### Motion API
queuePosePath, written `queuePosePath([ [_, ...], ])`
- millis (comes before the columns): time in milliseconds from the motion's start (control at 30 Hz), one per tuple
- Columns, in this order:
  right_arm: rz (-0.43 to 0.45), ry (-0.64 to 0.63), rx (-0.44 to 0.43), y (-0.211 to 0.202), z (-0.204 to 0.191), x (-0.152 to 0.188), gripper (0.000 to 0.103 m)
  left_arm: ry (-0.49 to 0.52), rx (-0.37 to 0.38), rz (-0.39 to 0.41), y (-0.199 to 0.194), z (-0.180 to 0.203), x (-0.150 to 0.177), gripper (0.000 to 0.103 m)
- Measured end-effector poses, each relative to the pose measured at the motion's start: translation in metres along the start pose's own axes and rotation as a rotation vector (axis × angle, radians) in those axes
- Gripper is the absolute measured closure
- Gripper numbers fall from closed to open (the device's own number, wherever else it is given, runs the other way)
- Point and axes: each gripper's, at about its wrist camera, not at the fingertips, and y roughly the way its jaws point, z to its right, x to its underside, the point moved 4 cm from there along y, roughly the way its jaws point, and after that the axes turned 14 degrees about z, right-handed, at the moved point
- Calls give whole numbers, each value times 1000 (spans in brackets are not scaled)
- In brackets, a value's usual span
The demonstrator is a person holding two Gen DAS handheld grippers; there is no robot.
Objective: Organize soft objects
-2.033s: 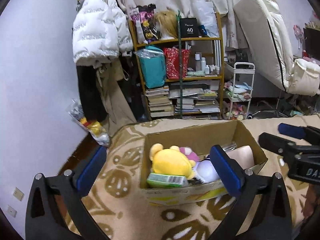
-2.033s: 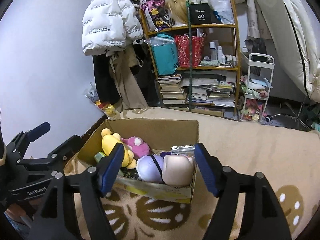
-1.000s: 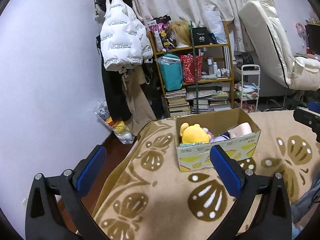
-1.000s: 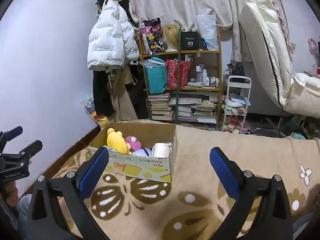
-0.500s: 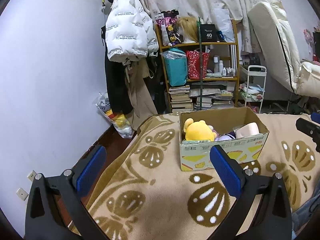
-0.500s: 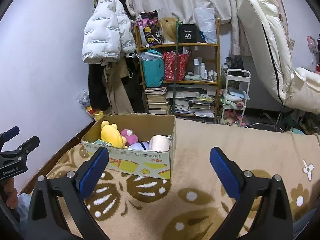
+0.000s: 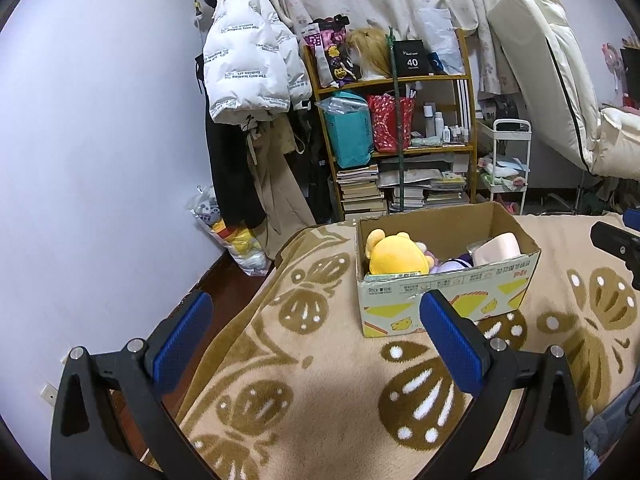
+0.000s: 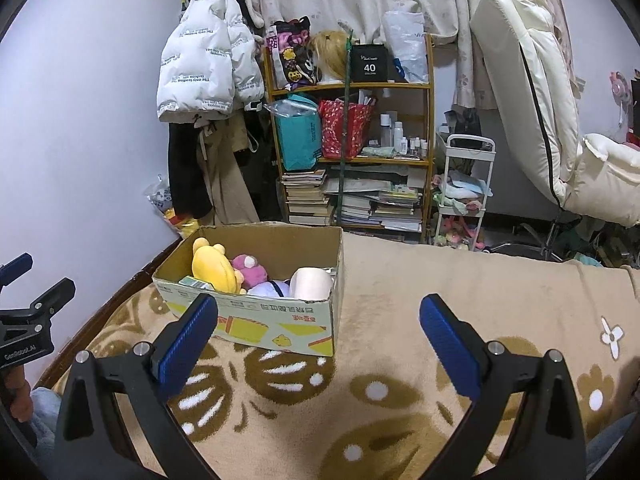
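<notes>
With both held back over the blanket (image 8: 400, 280), my left gripper (image 7: 316, 338) and right gripper (image 8: 318, 340) are spread wide, nothing in either. The box (image 8: 280, 320) sits far-left on the blanket, holding a yellow plush (image 8: 212, 268), pink plush (image 8: 248, 268), purple plush (image 8: 268, 289) and a pale roll (image 8: 312, 283).

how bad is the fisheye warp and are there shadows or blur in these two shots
Left wrist view: strong barrel distortion, walls and shelf bowing, black corners; the open left gripper throws a soft shadow on the blanket; the box is sharp. Right wrist view: same warp, the chair curving; dim shadow under the open right gripper; no motion blur or glare.
</notes>
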Motion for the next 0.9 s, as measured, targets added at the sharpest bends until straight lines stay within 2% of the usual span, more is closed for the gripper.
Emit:
queuePosePath([
  [900, -2, -1, -2, 2, 10, 4, 0, 8, 0, -12, 0, 2, 4, 1],
])
